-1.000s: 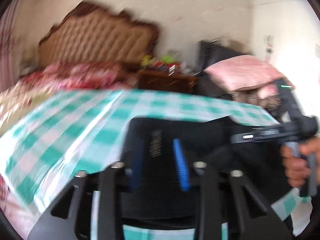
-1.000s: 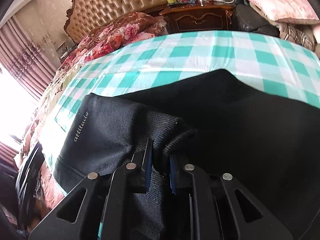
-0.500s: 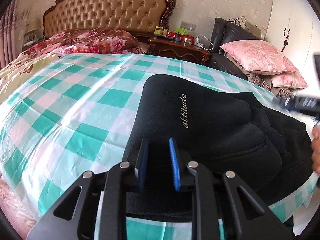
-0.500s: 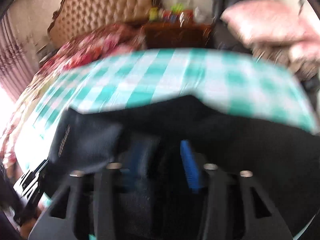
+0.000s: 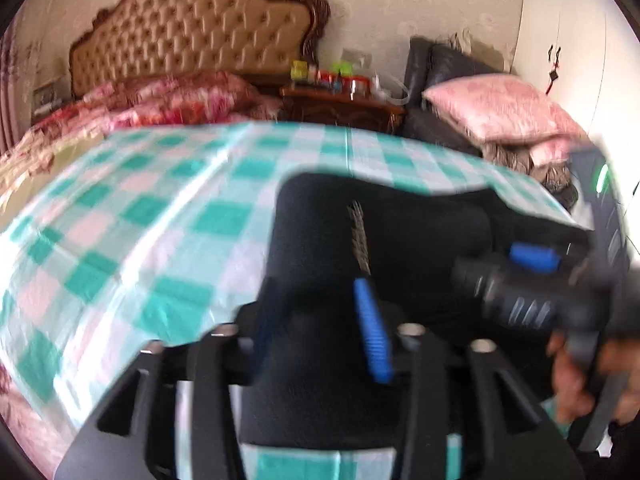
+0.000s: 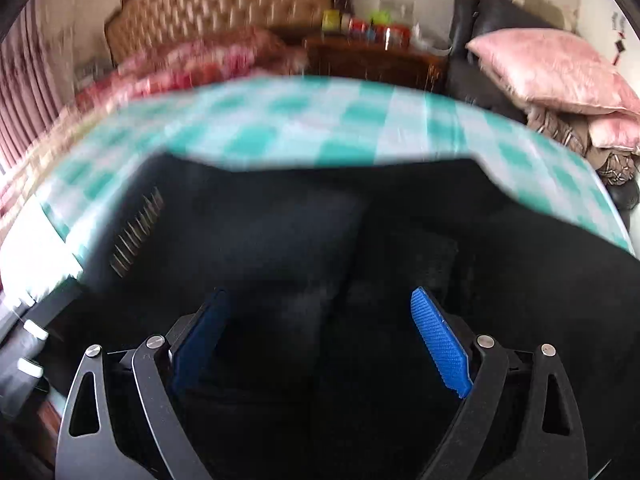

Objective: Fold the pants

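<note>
Black pants (image 6: pixel 360 240): folded, lay on the checked desk (image 5: pixel 160 208). Left gripper (image 5: pixel 320 320) jaws were opening over its near edge; right gripper (image 6: pixel 320 336) jaws were opening wide, pinching nothing.

The green-and-white checked plastic cloth (image 5: pixel 168 216) on the bench lies bare to the left and beyond the black folded fabric pants (image 5: pixel 400 232), so a claw could pass there freely. To the right, the right claw (image 5: pixel 516 264) with a person's hand (image 5: pixel 576 380) on its handle blocks the way over the pants. Past the bench's far edge stand a red floral quilt (image 5: pixel 168 96), a dark wooden nightstand (image 5: pixel 344 108) (cluttered with small jars) and a pink satin pillow (image 6: pixel 548 68), all well apart.
</note>
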Demonstrator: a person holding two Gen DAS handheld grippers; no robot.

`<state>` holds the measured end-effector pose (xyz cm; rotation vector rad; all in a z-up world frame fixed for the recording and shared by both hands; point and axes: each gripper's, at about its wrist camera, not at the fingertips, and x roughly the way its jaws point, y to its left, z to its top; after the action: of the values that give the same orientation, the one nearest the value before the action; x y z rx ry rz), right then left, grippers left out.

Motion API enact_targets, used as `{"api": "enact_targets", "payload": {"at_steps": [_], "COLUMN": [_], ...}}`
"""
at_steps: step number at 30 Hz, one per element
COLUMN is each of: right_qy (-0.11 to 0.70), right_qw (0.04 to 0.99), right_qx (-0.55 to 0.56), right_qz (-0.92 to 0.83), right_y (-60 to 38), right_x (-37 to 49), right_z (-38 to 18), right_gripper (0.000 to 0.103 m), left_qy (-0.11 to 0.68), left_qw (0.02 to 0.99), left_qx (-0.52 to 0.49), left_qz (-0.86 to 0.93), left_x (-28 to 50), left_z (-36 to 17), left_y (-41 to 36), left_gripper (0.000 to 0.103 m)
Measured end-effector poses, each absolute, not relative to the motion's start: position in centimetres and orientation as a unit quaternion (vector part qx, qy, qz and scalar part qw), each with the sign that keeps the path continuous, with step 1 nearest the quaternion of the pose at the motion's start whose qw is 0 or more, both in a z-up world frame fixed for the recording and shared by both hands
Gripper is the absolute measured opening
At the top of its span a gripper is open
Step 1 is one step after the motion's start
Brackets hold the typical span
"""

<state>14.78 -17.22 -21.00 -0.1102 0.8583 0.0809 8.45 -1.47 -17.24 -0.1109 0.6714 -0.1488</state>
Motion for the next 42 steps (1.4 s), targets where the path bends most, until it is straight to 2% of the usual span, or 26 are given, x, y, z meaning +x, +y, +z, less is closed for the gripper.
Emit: {"api": "enact_targets", "payload": {"at_steps": [2,5,6,7,8,9,14,20,22,23,24,25,27,28,30,32,36,42], "right_qy": [0.416,0.419,0.419,0.418,0.418,0.417,0.416,0.416,0.416,0.415,0.415,0.415,0.415,0.415,0.415,0.415,0.415,0.422], "right_qw": [0.907,0.905,0.905,0.905,0.906,0.906,0.906,0.906,0.906,0.906,0.906,0.907,0.907,0.907,0.907,0.907,0.907,0.904], "right_qx": [-0.064,-0.060,-0.060,-0.062,-0.063,-0.064,-0.067,-0.066,-0.067,-0.066,-0.066,-0.066,-0.066,-0.066,-0.066,-0.066,-0.066,-0.068], "right_qz": [0.035,0.036,0.036,0.036,0.036,0.036,0.037,0.037,0.038,0.039,0.038,0.038,0.037,0.037,0.037,0.037,0.037,0.038], "right_y": [-17.0,-17.2,-17.2,-17.1,-17.0,-17.0,-16.9,-16.9,-16.9,-16.9,-16.9,-16.8,-16.7,-16.7,-16.7,-16.7,-16.8,-16.7], "right_x": [14.7,14.8,14.7,14.6,14.4,14.4,14.4,14.4,14.4,14.4,14.4,14.4,14.4,14.4,14.4,14.4,14.5,14.4], "right_z": [-21.3,-21.3,-21.4,-21.4,-21.4,-21.4,-21.4,-21.4,-21.4,-21.5,-21.5,-21.5,-21.6,-21.6,-21.6,-21.6,-21.5,-21.4], "right_gripper": [0.089,0.090,0.090,0.090,0.090,0.090,0.091,0.091,0.091,0.091,0.091,0.091,0.092,0.092,0.092,0.092,0.092,0.092], "left_qy": [0.312,0.347,0.357,0.371,0.396,0.411,0.470,0.478,0.452,0.430,0.411,0.397,0.375,0.369,0.365,0.373,0.411,0.401], "left_qw": [0.946,0.936,0.932,0.926,0.914,0.906,0.874,0.872,0.886,0.899,0.908,0.915,0.923,0.925,0.925,0.919,0.901,0.908], "left_qx": [-0.056,0.001,-0.008,-0.022,-0.038,-0.044,-0.048,-0.040,-0.051,-0.049,-0.042,-0.033,-0.020,-0.016,0.000,0.000,0.034,0.032], "left_qz": [-0.074,-0.060,-0.062,-0.071,-0.086,-0.093,-0.110,-0.099,-0.086,-0.073,-0.066,-0.062,-0.080,-0.089,-0.109,-0.128,-0.133,-0.118], "left_x": [9.6,13.5,14.8,16.0,17.9,19.2,25.0,26.9,25.9,24.9,23.9,22.7,19.4,18.0,15.0,12.6,9.5,9.0], "left_z": [-15.9,-14.9,-14.9,-15.1,-15.5,-15.8,-18.0,-18.9,-18.0,-17.1,-16.3,-15.5,-14.4,-14.1,-14.1,-14.7,-18.1,-19.4], "left_y": [-1.0,-1.4,-1.2,-0.9,-0.6,-0.5,-0.3,-0.4,0.2,0.5,0.6,0.5,-0.2,-0.5,-1.4,-2.0,-3.5,-3.7], "left_gripper": [0.056,0.056,0.052,0.043,0.019,0.011,0.010,0.012,0.023,0.046,0.062,0.063,0.060,0.055,0.028,0.021,0.020,0.020]}}
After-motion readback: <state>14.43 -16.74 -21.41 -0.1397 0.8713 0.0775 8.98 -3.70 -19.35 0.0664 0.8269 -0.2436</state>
